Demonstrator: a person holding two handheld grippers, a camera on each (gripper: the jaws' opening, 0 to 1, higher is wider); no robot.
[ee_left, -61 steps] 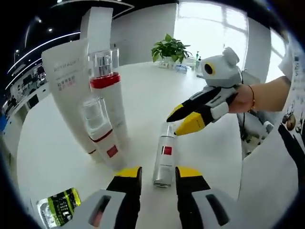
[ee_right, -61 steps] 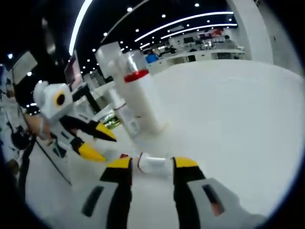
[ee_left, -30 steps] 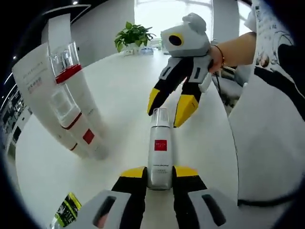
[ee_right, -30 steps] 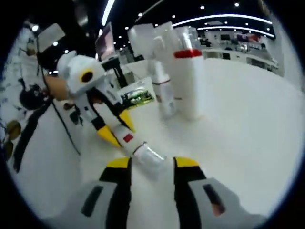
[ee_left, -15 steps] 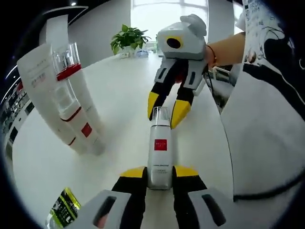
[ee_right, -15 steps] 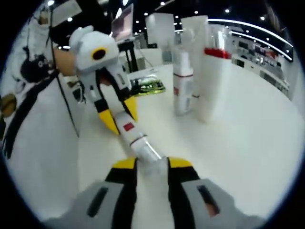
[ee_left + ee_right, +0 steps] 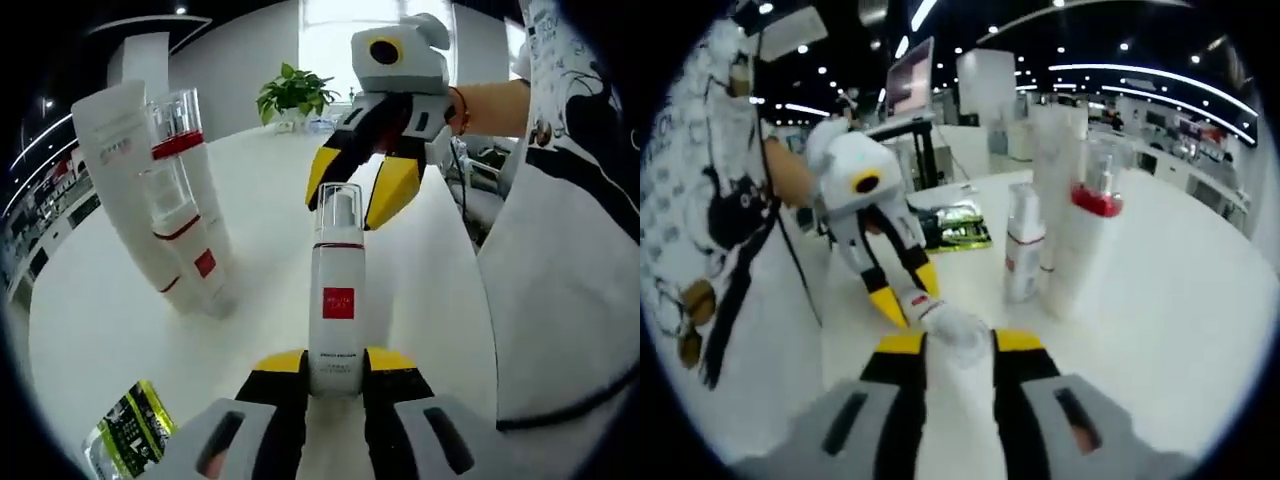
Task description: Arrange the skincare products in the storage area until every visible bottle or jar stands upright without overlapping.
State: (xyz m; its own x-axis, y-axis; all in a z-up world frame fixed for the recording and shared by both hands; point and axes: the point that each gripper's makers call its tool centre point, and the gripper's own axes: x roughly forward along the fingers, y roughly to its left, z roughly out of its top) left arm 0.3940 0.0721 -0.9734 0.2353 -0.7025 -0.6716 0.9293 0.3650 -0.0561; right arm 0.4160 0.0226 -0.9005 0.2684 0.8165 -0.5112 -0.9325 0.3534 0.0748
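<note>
A white pump bottle (image 7: 337, 290) with a red square label and a clear cap is held off the table between both grippers. My left gripper (image 7: 337, 362) is shut on its base. My right gripper (image 7: 356, 188) comes in from above and grips the cap end. In the right gripper view the clear cap (image 7: 956, 328) sits between the jaws of my right gripper (image 7: 958, 346), and my left gripper (image 7: 908, 293) holds the far end. A tall white tube (image 7: 120, 170), a red-banded bottle (image 7: 182, 145) and a small red-labelled bottle (image 7: 203, 268) stand together at the left.
A green sachet (image 7: 125, 430) lies on the white table (image 7: 270, 220) near the front left. A potted plant (image 7: 295, 95) stands at the far edge. A person's hand (image 7: 485, 105) and printed white clothing fill the right. A monitor (image 7: 910, 75) stands behind.
The pump bottle has been lifted and tipped from lying towards upright. My right gripper closed on its cap end while the left stayed shut on the base.
</note>
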